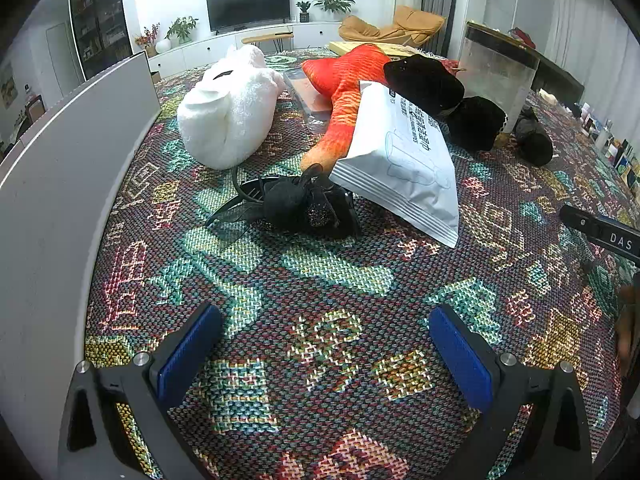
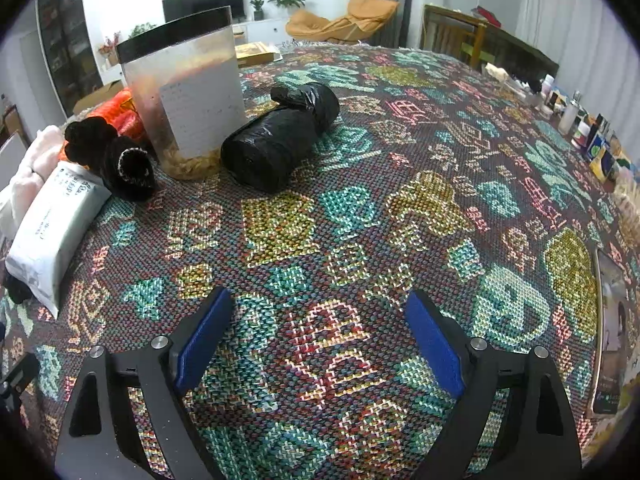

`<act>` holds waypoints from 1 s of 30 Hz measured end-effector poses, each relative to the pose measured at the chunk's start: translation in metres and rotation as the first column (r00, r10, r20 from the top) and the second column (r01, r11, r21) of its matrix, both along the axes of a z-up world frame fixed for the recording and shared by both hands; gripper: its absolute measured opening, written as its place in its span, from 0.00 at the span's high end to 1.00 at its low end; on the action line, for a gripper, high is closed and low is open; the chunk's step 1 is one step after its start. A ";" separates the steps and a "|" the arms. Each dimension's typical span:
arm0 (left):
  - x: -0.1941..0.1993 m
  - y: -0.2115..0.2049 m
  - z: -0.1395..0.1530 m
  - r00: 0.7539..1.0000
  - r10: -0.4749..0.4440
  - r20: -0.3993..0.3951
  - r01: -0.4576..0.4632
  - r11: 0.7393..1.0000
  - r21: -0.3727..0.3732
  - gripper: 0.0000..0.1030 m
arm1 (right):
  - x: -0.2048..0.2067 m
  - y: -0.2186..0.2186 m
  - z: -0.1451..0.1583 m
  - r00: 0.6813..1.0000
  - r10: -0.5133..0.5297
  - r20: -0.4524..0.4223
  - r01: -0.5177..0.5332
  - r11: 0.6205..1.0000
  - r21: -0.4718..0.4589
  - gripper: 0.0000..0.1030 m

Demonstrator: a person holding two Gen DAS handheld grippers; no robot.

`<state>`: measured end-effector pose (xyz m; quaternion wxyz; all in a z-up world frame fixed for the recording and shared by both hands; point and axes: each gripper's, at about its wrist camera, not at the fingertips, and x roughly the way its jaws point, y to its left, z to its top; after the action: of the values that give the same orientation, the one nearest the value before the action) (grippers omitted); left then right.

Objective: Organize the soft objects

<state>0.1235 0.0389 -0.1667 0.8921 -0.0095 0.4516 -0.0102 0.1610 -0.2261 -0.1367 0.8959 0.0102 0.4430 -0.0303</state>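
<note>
Woven-patterned bench [image 1: 320, 288] under both grippers: left gripper [image 1: 324, 356] fingers wide, empty, facing white pouch [image 1: 400, 160]; right gripper [image 2: 320, 340] likewise wide, facing black roll [image 2: 276, 136].

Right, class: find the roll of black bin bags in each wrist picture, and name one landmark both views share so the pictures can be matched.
Left wrist: the roll of black bin bags lies at upper right, just right of the clear container.
Right wrist: the roll lies at upper centre, touching the container's right side.
Shared landmark: the white pouch, near the black plush toy in both.
</note>
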 end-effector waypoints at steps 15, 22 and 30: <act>0.000 0.001 0.000 1.000 0.000 0.000 0.000 1.000 0.001 0.00 | 0.000 0.000 -0.001 1.000 0.001 -0.002 -0.001 1.000 0.000 0.10; 0.000 0.000 0.000 1.000 0.000 0.000 0.000 1.000 0.000 0.00 | 0.000 0.000 -0.001 1.000 0.001 -0.002 -0.001 1.000 0.000 0.10; 0.004 0.004 0.000 1.000 0.004 0.001 -0.004 1.000 -0.001 0.00 | 0.000 0.000 -0.001 1.000 0.001 -0.002 -0.001 1.000 0.000 0.10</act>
<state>0.1271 0.0431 -0.1668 0.8924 -0.0107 0.4510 -0.0087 0.1612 -0.2261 -0.1373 0.8955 0.0099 0.4440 -0.0297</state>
